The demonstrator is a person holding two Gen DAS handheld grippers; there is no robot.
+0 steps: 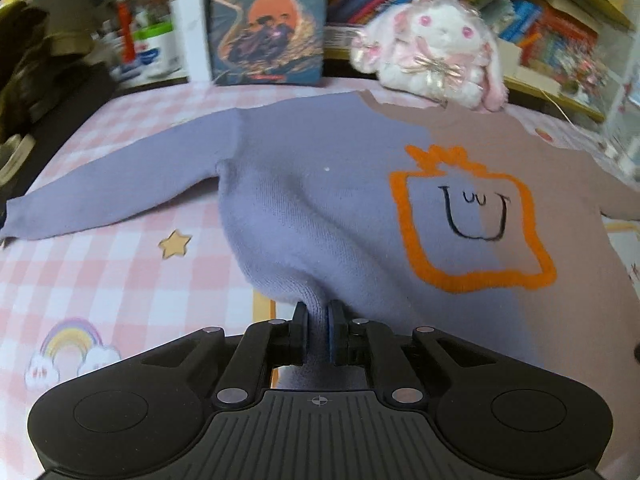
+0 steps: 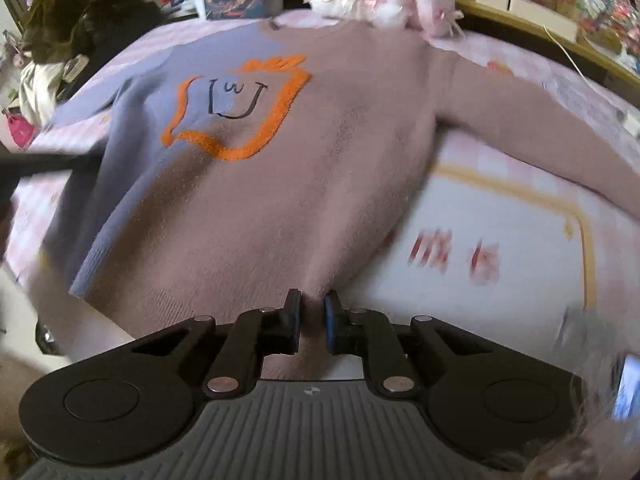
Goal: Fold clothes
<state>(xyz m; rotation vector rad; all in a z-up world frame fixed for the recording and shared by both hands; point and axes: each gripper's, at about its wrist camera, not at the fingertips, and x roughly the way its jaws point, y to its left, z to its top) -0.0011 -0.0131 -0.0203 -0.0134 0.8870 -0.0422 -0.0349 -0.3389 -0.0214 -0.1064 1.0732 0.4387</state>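
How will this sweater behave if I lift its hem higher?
Likely floppy: the sweater already tents up into the left tool. Its spread sleeves will probably trail and drag. The fuzzy knit looks grippy, so slipping seems unlikely.

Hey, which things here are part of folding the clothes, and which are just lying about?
For the job:
sweater
left tongs, clamped on its hem
right tongs, at its hem

Lying about:
plush bunny
book
checked sheet
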